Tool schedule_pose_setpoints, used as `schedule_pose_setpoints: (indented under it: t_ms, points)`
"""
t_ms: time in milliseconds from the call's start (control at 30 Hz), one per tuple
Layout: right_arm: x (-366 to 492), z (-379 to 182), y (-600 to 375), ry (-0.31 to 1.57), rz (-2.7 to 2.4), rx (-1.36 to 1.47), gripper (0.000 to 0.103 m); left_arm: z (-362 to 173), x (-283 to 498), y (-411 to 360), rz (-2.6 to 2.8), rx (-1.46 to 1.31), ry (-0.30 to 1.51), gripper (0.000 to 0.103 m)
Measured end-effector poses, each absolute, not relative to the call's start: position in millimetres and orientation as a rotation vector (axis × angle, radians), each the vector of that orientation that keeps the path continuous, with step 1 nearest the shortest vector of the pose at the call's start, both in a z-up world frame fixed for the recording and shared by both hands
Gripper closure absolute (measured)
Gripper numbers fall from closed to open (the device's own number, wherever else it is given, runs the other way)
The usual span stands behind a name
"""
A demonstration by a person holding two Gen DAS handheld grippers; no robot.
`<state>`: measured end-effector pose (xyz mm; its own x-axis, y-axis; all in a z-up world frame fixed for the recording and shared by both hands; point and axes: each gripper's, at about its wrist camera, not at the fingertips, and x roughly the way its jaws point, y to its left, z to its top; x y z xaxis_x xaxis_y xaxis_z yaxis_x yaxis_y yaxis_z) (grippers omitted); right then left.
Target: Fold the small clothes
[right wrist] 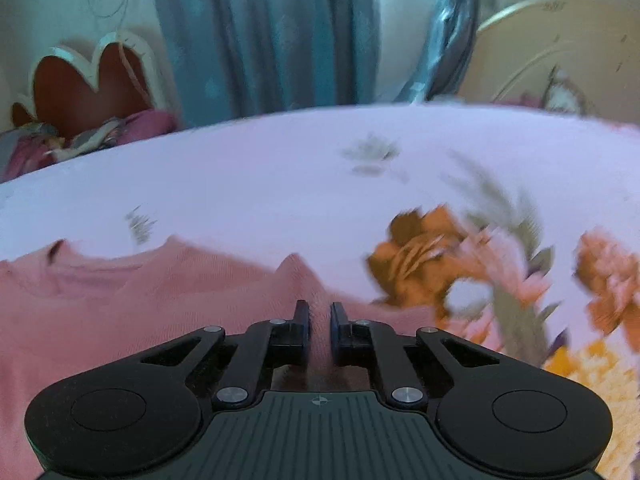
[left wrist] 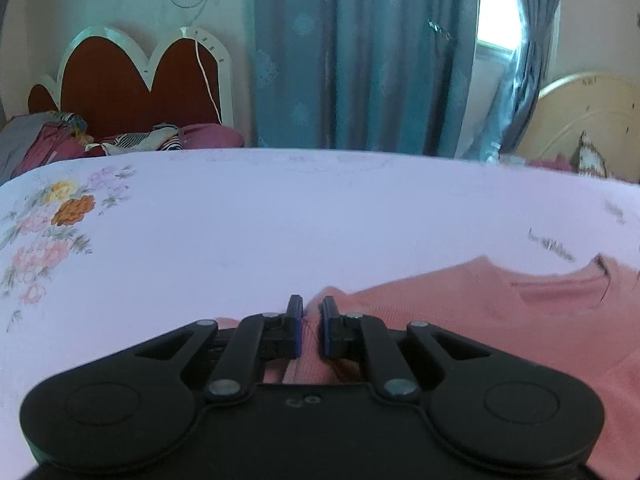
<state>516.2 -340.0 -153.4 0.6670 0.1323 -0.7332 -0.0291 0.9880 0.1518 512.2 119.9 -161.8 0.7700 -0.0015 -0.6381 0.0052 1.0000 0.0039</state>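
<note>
Pink top [left wrist: 460, 320] lies flat on a pale sheet [left wrist: 280, 220] printed with flowers, its neckline [left wrist: 560, 284] toward the far edge of the bed and its two shoulder corners nearest the tools; the left gripper [left wrist: 311, 322] sits at the garment's left shoulder with its jaws nearly together and a thin ridge of pink cloth pinched up between the blue pads [left wrist: 297, 330]; the right gripper [right wrist: 319, 328] sits at the opposite shoulder, its jaws likewise narrowed to a slit with a raised fold of fabric between them, so both appear to have a hold on the cloth, though how many layers each has caught cannot be told from here; the step in hand looks like the first fold, lifting the shoulders and bringing them over the body; to do it well, both hands should rise together and level so the top edge stays straight and taut between them; they should travel at one pace, lest the cloth skew or one corner slip from so shallow a bite; the sheet underneath must not come up with the garment, so a small test lift is wise; laying the edge down square matters more than speed.
</note>
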Motion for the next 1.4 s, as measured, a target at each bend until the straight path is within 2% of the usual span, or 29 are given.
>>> schedule_pose_setpoints:
  t_ms: [167,267,333,367,400,467,633,833,900,967,1233,1400]
  points:
    - [516,-161,-338,0.832,0.061,0.146,0.094,-170,511,116,0.022,0.062,0.7,0.092]
    - [507,-145,-343,0.829,0.079,0.162,0.092,-162,505,113,-0.003,0.085,0.71,0.082]
    - [497,-133,-344,0.807,0.077,0.168,0.071,-156,500,113,-0.014,0.083,0.713,0.074]
    - [489,-126,-343,0.79,0.081,0.161,0.068,-152,495,113,-0.02,0.081,0.712,0.064]
    - [481,-120,-342,0.78,0.095,0.164,0.067,-148,490,112,-0.021,0.083,0.705,0.047]
    - [465,-112,-337,0.773,0.12,0.156,0.067,-136,473,107,-0.032,0.082,0.67,0.037]
    - [423,-107,-310,0.795,0.186,0.14,0.067,-122,435,85,-0.132,0.062,0.687,0.037]
    - [382,-123,-297,0.83,0.174,0.136,0.067,-143,384,50,-0.187,0.114,0.739,0.037]
    - [374,-131,-295,0.873,0.138,0.082,0.067,-153,374,49,-0.177,0.131,0.754,0.036]
    - [367,-141,-295,0.9,0.118,-0.002,0.067,-163,370,53,-0.15,0.14,0.78,0.029]
    - [338,-144,-307,0.961,0.099,-0.112,0.067,-161,354,69,-0.079,0.125,0.794,0.03]
    - [331,-134,-315,0.975,0.117,-0.033,0.067,-155,350,68,-0.049,0.114,0.818,0.031]
